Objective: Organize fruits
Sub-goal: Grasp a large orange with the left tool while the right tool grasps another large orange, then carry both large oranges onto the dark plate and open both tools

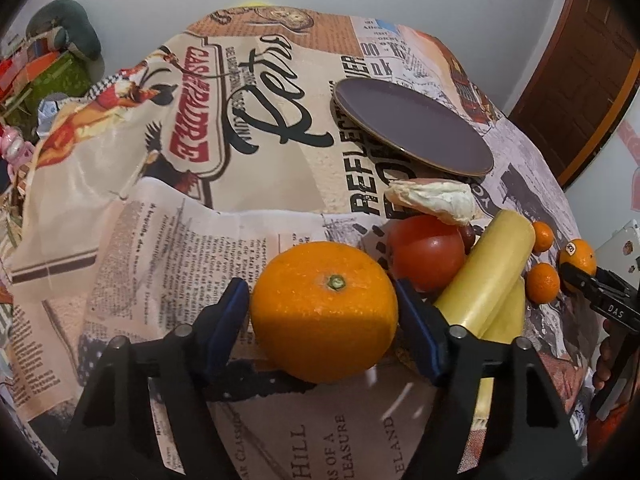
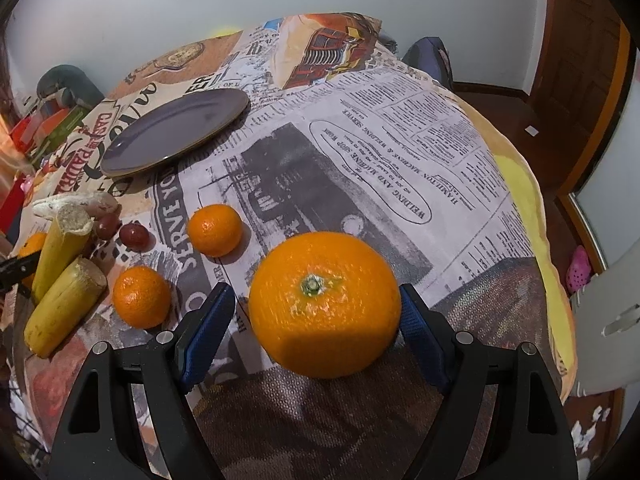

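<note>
Two tongs in view, each straddling a big orange on the bench, which is covered by a newsprint-pattern cloth.

Left tongs: pointing down at the near orange. Blue pads sit against its left and right flanks with no gap visible on either side; reads as clamped on it. Fruit rests on the cloth, stem end up.

Right tongs: jaws apart. The far orange sits between them on the cloth, stem up. Right pad is at the skin or just beside it; left pad stands clear, a strip of cloth showing between pad and fruit. Not gripped. The left wrist view shows this same fruit at the bench's right edge, a small sticker on it.

Other fruit, grouped between the two big oranges:
- tomato, just behind and right of the near orange
- two yellow banana pieces with cut ends, lying side by side, leaning on each other
- two small mandarins, apart from each other, one nearer the banana pieces
- two dark grapes, beside the upper banana end
- pale wedge-shaped scrap behind the tomato; cannot tell what it is

Dark plate lies further back on the bench, beyond the pile, nothing on it.
</note>
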